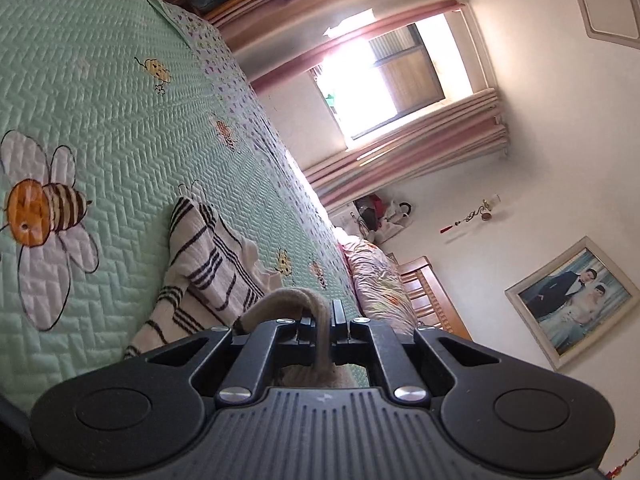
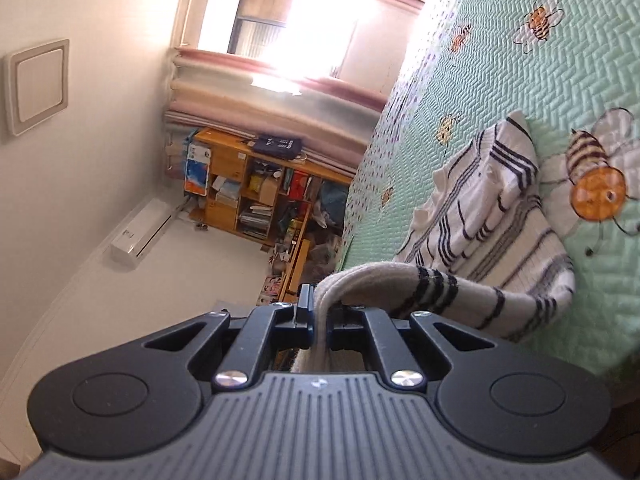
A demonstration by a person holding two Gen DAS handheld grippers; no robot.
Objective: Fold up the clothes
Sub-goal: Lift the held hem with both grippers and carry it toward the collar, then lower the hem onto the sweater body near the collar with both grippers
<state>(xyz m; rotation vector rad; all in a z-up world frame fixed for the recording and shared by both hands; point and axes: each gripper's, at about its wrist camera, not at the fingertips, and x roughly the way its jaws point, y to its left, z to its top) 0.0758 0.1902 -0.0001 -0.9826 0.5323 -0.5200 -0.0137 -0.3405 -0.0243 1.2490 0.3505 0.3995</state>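
Left wrist alone shows a framed photo (image 1: 572,300); both grippers (image 1: 322,320) (image 2: 320,316) pinch the striped sweater (image 1: 208,256)

striped sweater (image 2: 492,208): soft knit cloth, fuzzy, ribbed hem. bedspread (image 1: 104,92): quilted cloth, matt, herringbone stitching, bee prints. left gripper (image 1: 322,322) and right gripper (image 2: 320,316): matt black plastic, ribbed grey housing, shiny metal screw heads. bookshelf (image 2: 240,184): varnished wood. curtains (image 1: 420,148): pleated cloth. picture frame (image 1: 576,300): glossy.
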